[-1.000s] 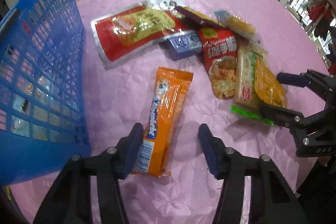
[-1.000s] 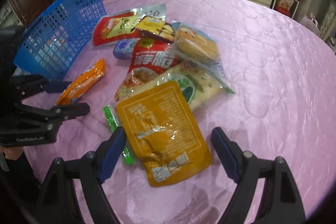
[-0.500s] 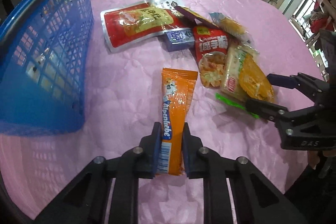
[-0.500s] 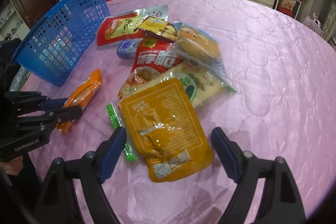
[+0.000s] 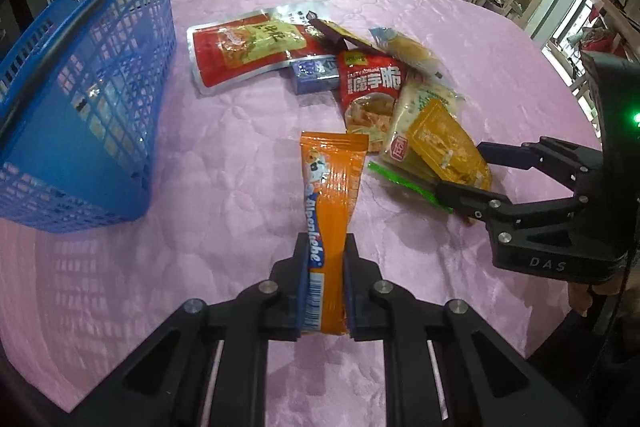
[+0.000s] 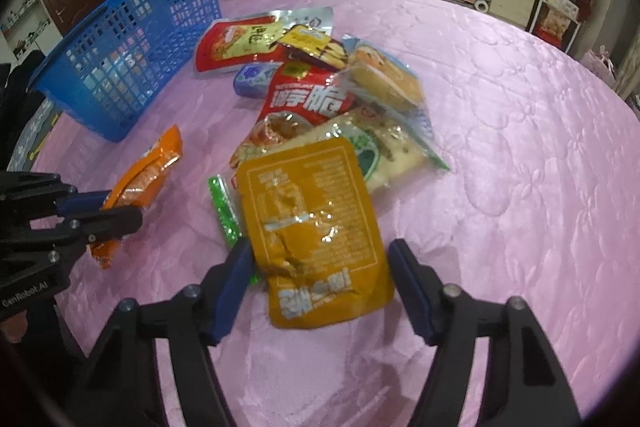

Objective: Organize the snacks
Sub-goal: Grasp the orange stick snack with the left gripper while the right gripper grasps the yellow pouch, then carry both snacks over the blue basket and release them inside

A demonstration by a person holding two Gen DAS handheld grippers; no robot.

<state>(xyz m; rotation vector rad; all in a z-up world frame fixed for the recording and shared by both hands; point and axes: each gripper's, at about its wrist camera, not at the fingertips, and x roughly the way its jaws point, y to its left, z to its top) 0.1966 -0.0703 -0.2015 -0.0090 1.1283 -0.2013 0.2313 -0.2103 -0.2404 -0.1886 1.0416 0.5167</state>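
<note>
My left gripper (image 5: 326, 241) is shut on the near end of an orange snack bar (image 5: 332, 179), which sticks out ahead of the jaws above the pink tablecloth. From the right wrist view, that gripper (image 6: 120, 207) pinches the bar (image 6: 148, 171) at the left. My right gripper (image 6: 319, 247) straddles a yellow pouch (image 6: 312, 211) lying on the snack pile's near edge. Its jaws are closing, with the pouch between them and no squeeze visible. A blue basket (image 5: 80, 107) stands at the left.
The pile holds a large red pouch (image 5: 248, 51), a red chips bag (image 5: 372, 91), a small blue pack (image 5: 314, 71), a bread pack (image 5: 408, 47), crackers (image 5: 424, 99) and a green strip (image 5: 400, 181). Cabinets and shelves stand beyond the round table (image 6: 520, 147).
My left jaws closed on the orange bar and lifted its end off the cloth, drawing back from the pile. My right jaws narrowed around the yellow pouch.
</note>
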